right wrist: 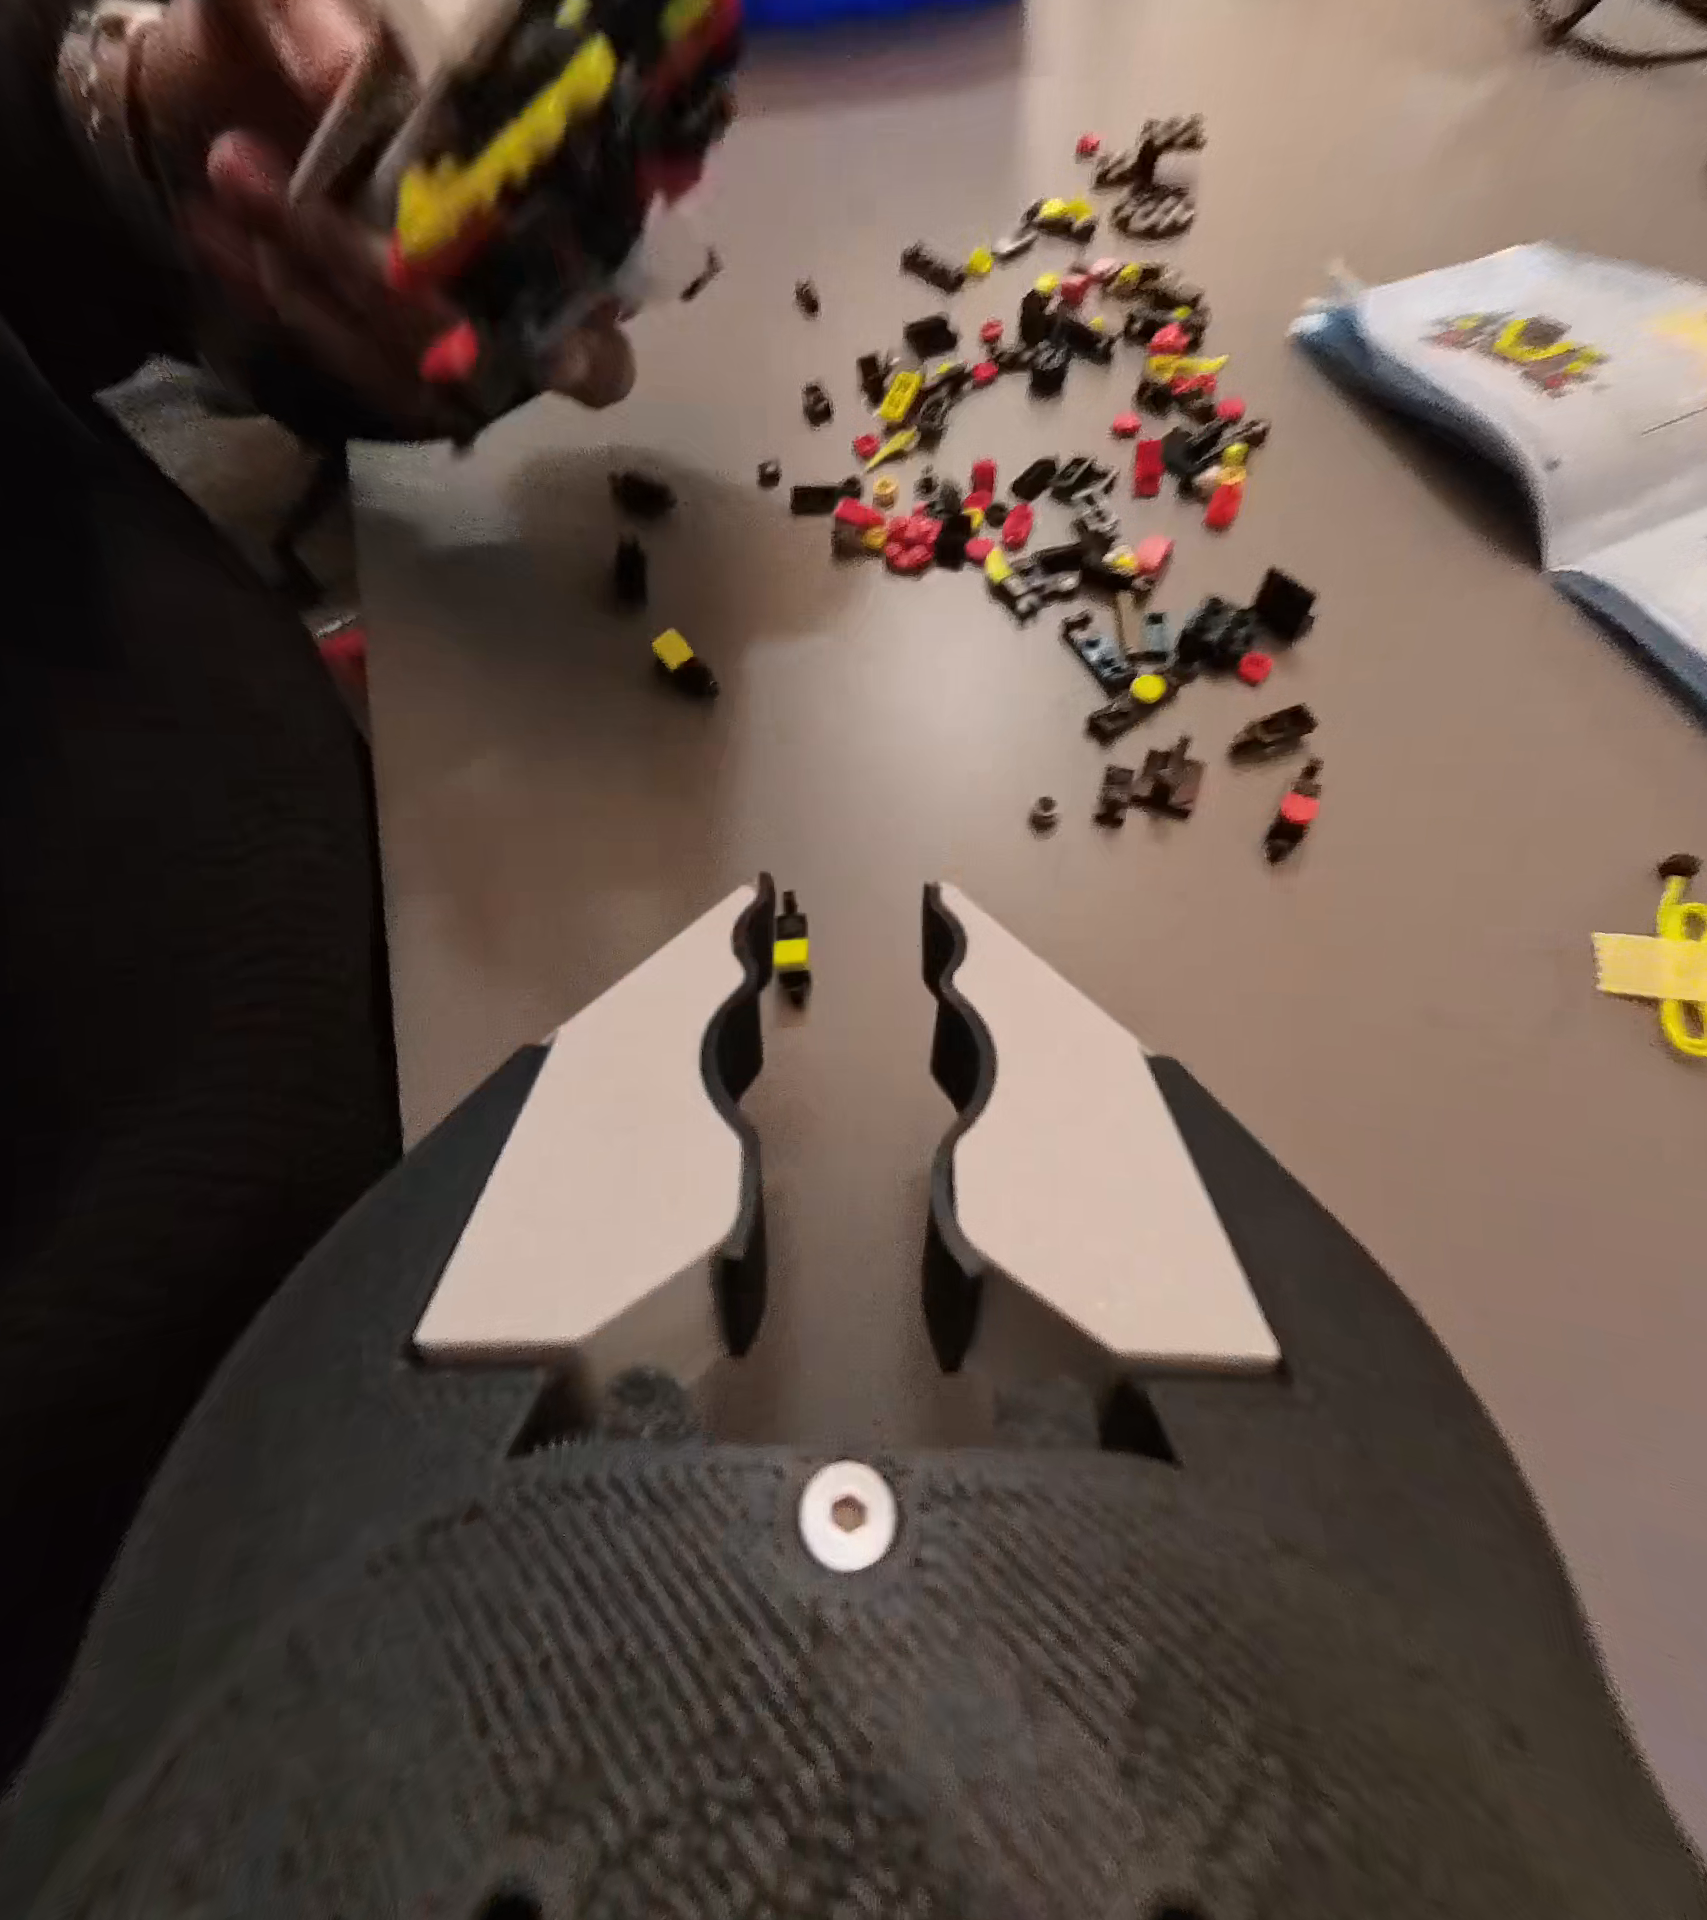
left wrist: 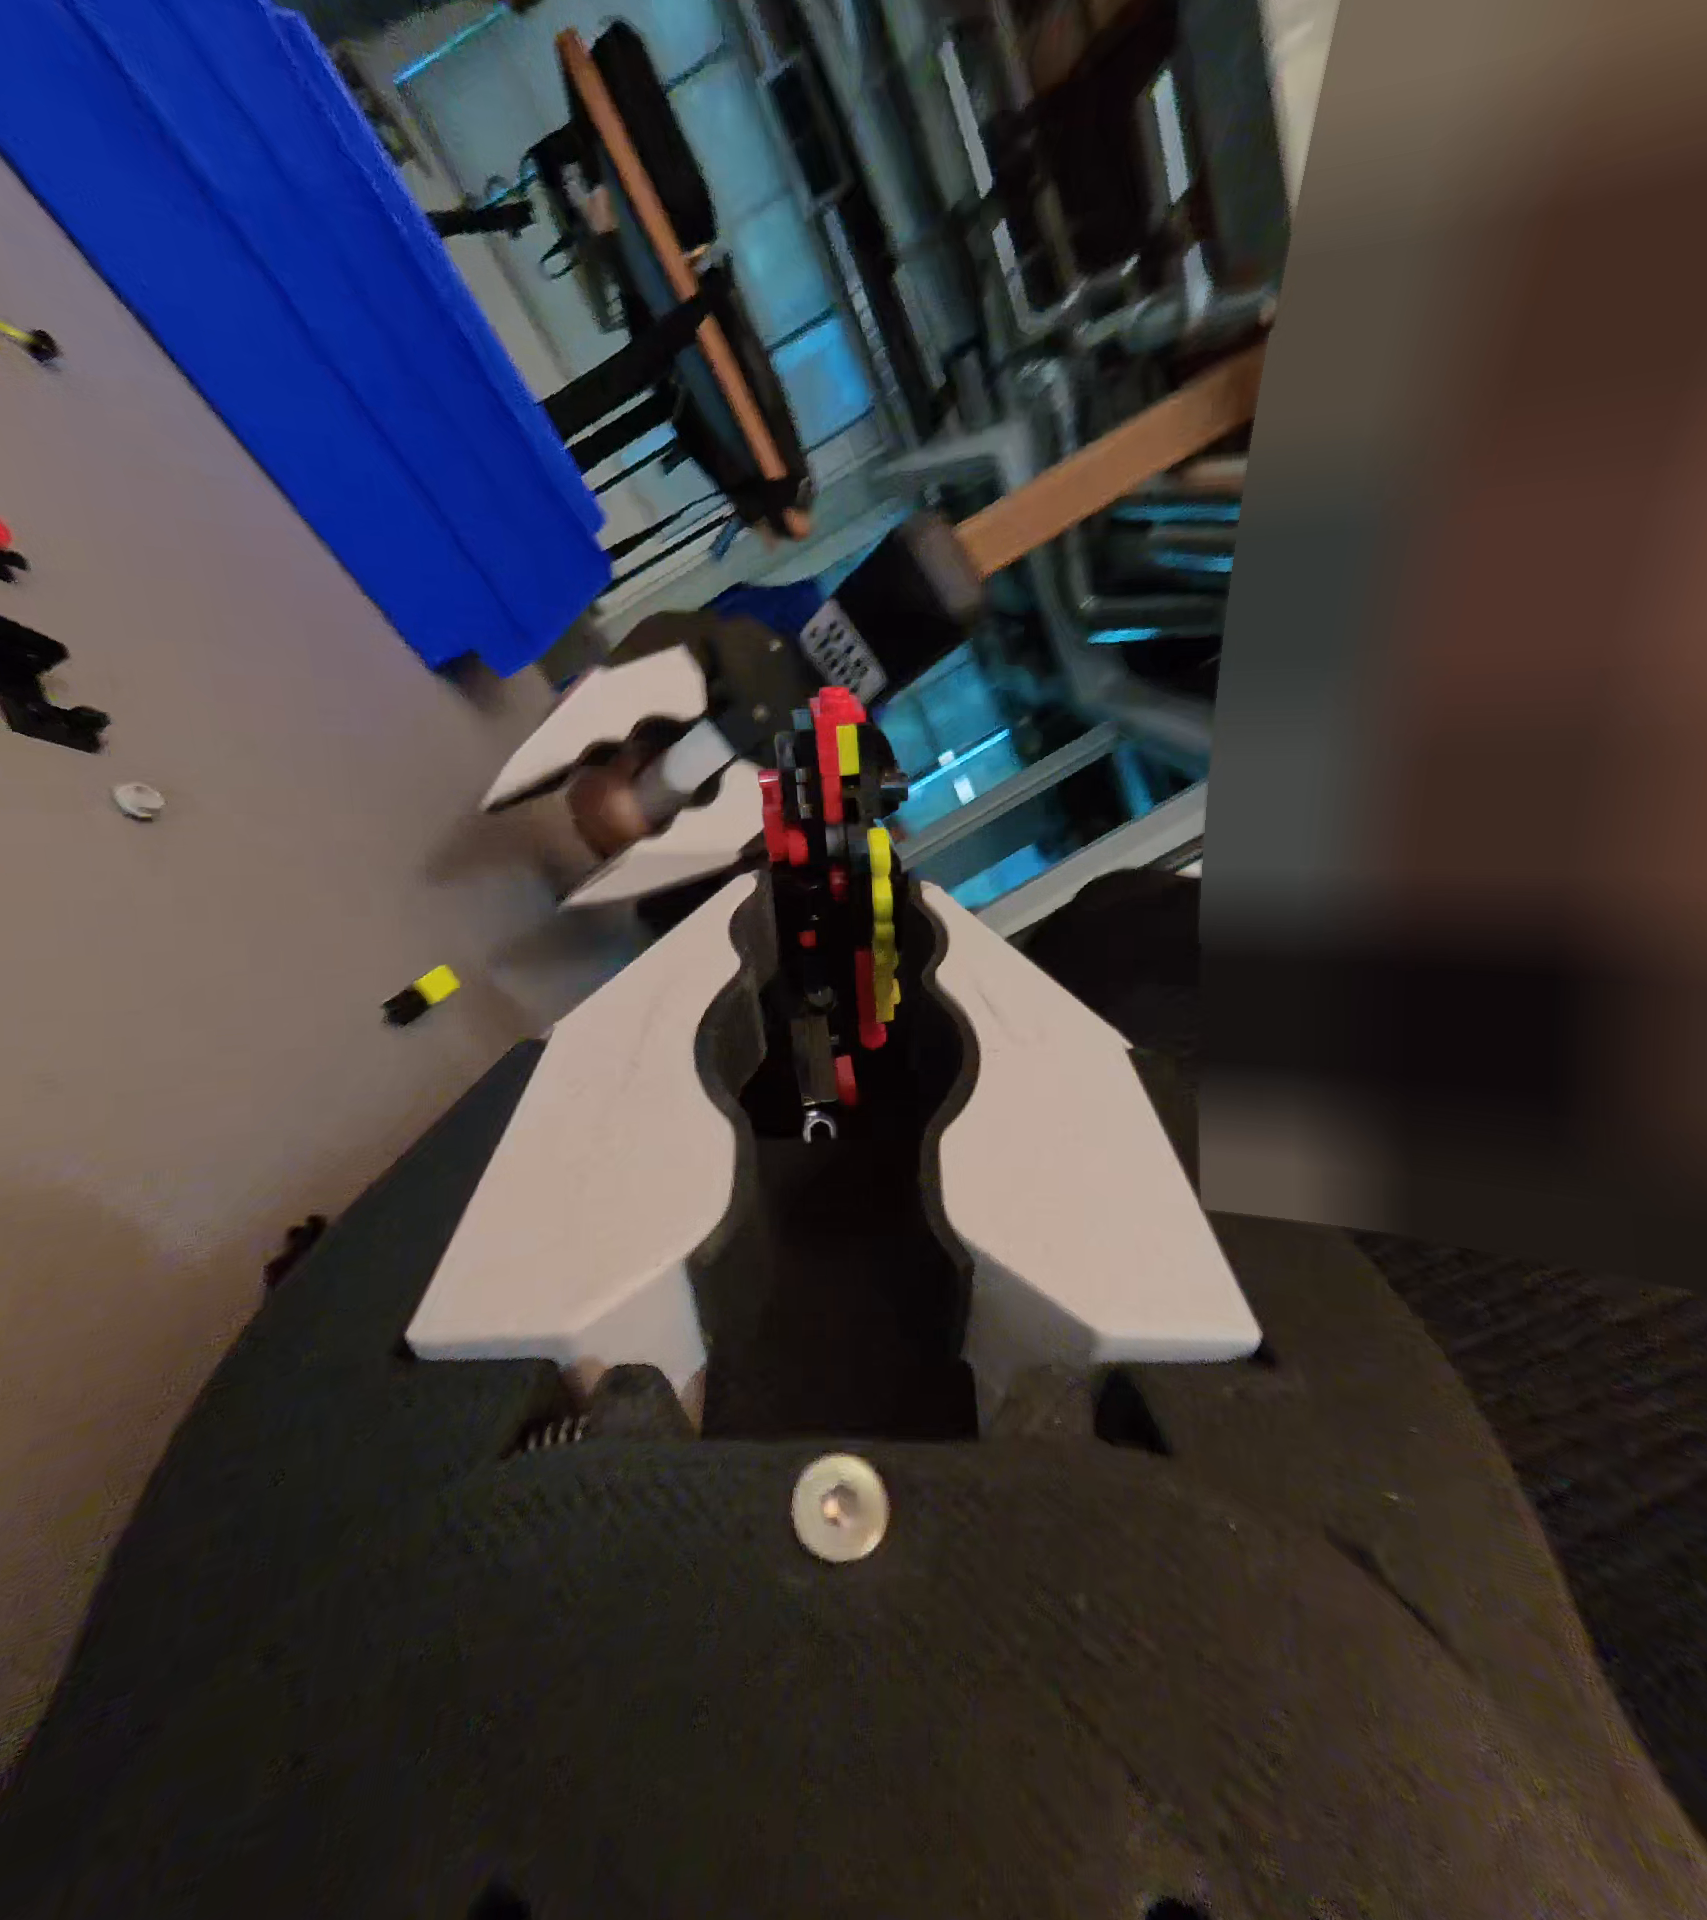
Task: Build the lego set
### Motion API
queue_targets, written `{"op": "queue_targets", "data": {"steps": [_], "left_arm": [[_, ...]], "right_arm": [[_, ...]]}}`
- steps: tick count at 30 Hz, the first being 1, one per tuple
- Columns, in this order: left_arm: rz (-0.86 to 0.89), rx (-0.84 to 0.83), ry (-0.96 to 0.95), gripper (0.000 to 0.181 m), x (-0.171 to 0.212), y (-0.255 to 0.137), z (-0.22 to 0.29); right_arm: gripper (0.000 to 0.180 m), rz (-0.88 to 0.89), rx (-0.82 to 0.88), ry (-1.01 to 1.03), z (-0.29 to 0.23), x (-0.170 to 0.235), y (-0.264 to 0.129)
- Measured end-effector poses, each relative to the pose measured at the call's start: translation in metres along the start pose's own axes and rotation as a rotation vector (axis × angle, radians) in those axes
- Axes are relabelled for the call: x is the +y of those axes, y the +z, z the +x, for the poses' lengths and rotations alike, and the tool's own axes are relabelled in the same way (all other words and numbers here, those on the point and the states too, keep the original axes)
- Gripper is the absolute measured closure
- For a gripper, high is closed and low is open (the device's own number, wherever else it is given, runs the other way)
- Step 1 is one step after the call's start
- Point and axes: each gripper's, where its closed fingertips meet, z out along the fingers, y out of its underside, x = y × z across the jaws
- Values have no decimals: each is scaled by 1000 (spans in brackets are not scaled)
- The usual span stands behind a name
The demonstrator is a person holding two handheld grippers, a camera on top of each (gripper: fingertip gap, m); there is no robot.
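My left gripper [left wrist: 838, 894] is shut on a part-built lego model [left wrist: 833, 883] of black, red and yellow bricks and holds it up off the table, on edge between the fingers. In the right wrist view the same model [right wrist: 516, 187] shows blurred at the top left, above the table. My right gripper [right wrist: 844, 904] is open just above the grey table [right wrist: 880, 748]. A small yellow and black piece [right wrist: 792, 951] lies on the table between its fingers, close to the left fingertip. The right gripper [left wrist: 620, 769] also shows in the left wrist view, beyond the model.
A pile of loose black, red and yellow pieces [right wrist: 1067, 447] lies ahead of my right gripper. An open instruction booklet [right wrist: 1607, 436] is at the right. A yellow cord under tape [right wrist: 1690, 977] lies near the right edge. A blue bin [left wrist: 309, 312] stands on the table. There is about 12 cm between the tips of the two grippers.
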Motion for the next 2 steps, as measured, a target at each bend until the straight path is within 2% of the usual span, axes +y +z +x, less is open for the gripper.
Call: {"op": "queue_targets", "data": {"steps": [2], "left_arm": [[46,40,-60,160,-6,-5,1]], "right_arm": [[154,-31,-48,-11,-9,5,7]]}}
